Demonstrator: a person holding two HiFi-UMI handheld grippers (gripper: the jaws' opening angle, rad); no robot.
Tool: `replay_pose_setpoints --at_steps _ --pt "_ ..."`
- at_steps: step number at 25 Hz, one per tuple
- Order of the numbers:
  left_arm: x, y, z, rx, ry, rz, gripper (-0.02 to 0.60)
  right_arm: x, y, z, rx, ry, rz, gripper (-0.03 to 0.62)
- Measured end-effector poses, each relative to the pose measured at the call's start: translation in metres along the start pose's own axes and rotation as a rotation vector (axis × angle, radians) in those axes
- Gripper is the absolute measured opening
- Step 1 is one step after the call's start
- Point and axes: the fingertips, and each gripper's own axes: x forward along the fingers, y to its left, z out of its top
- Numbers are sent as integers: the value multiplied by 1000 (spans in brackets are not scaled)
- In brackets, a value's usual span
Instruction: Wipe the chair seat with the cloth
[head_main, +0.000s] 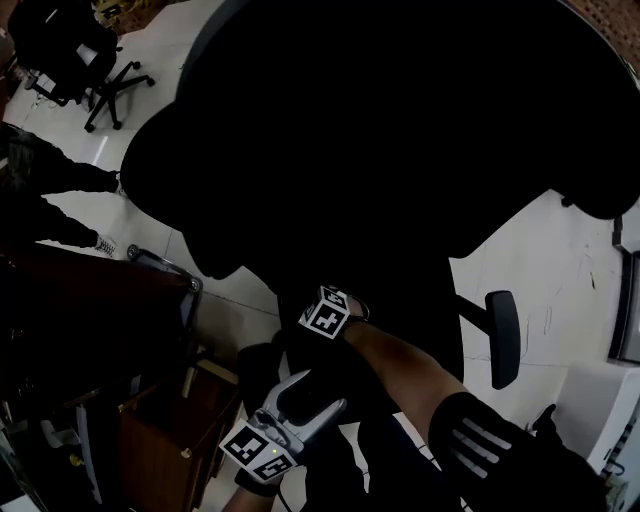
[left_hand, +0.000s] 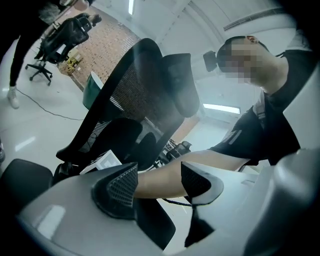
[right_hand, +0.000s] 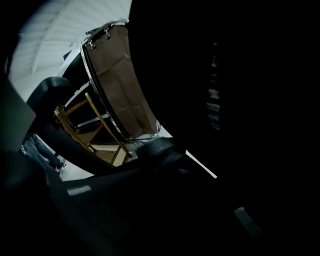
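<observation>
- The chair (head_main: 400, 150) stood directly in front of me and filled most of the head view. It looked like one big black form, so dark that I could not separate the seat from the back.
- Its black armrest pad (head_main: 502, 338) stuck out at the right, above the white floor (head_main: 560, 260).
- In the left gripper view the chair showed a curved mesh back (left_hand: 131, 95).
- My left tongs (left_hand: 157, 181) were open and held nothing. Between them I saw only my bare forearm (left_hand: 208, 161), farther behind.
- My right tongs (head_main: 326, 313) were low against the black chair. Their own view was too dark, so I could not tell whether they were open or closed.
- A dark nubbly lump (right_hand: 157, 149) showed there; I could not tell what it was.
</observation>
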Motion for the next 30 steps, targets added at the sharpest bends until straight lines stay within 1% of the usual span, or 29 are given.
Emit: replay_pose_setpoints --at_steps 1,3,6,8,12,15,18,20,21,22,23,26,28,30 --pt "2 0 -2 0 10 -4 296 -4 -4 -5 10 -7 0 31" --pt "7 -1 -4 4 28 -12 296 -16 -19 -26 16 11 -27 31" --pt "14 -3 -4 4 35 -21 296 -45 -50 -80 52 83 -85 31" --pt "21 -5 -5 1 35 -29 296 -73 -79 -120 78 134 -143 31" --pt "34 -14 -10 -7 44 -55 296 -137 -132 -184 108 194 -250 31" --pt "38 -19 -17 -7 59 -71 296 -177 -163 -214 130 249 -330 31" --pt "36 -22 -20 -5 61 -72 296 -197 -175 -232 127 305 -382 29" --pt "36 -24 -19 -1 59 -70 296 -199 -175 -230 138 319 -409 29" --pt "35 -25 -18 0 56 -69 296 -199 -172 -227 164 318 -421 29" --pt "34 -26 -16 0 52 -67 296 -196 -164 -219 192 299 -414 29" --pt "32 -26 -15 -1 47 -64 296 -188 -150 -206 209 256 -380 29" --pt "23 -22 -11 1 40 -45 296 -139 -87 -148 197 112 -212 29" --pt "16 -18 -10 5 37 -29 296 -103 -44 -109 162 67 -126 29" --pt "9 -13 -9 6 30 -14 296 -70 -8 -75 126 46 -69 29"
